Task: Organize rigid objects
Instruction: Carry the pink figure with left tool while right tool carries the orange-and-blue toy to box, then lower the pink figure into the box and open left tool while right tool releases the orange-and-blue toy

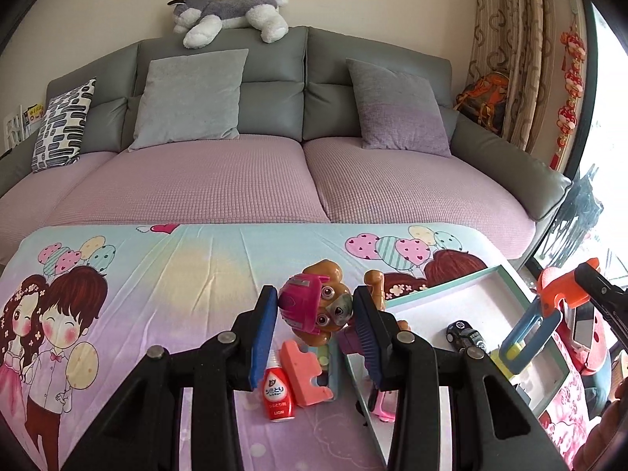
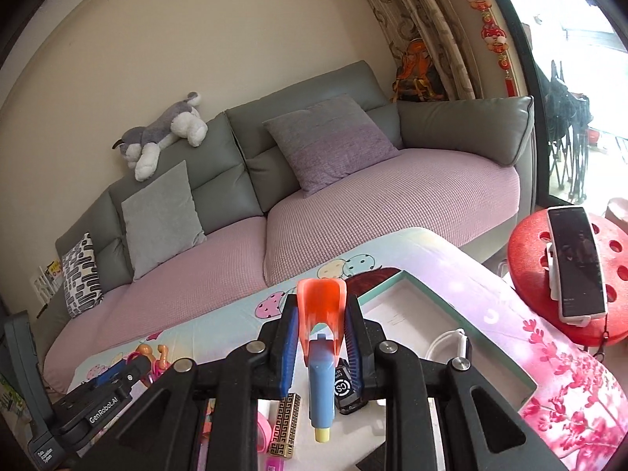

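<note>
L gripper (image 1: 316, 318): jaws part-open, blue pads pressed on both sides of a toy pup figure (image 1: 320, 308) w/ pink helmet. The figure is lifted clear of the table cloth (image 1: 157, 259), head sideways between the fingers, its pink feet hanging below the R finger.

Below the L finger, on the cloth: small red bottle (image 1: 278, 396), upright. Just beside it toward the R finger, a pink notched block (image 1: 304, 373) leaning on something pale I can't make out.

Past the R finger: shallow white tray w/ teal rim (image 1: 443, 284) on the cloth. Black toy car (image 1: 467, 335) sits inside it.

R gripper (image 2: 320, 324): jaws at their tightest, clamped on an orange-and-blue toy tool (image 2: 321, 337). Orange forked head sticks up past the fingertips; blue handle w/ yellow tip hangs down behind them, toward the camera. In the L view the same tool hovers over the tray's near R part.

Under the R gripper's fingers, in the R wrist view: the car just beside the R finger, a gold-and-black patterned box (image 2: 285, 424) under the L finger, white cable loop (image 2: 447, 343) off to the R in the tray.

Beyond both fingertips: grey sofa (image 1: 306, 90), plush husky (image 1: 231, 13) along its back. Red stool (image 2: 522, 259) w/ a phone (image 2: 577, 261) on a stand far R of the R gripper.
</note>
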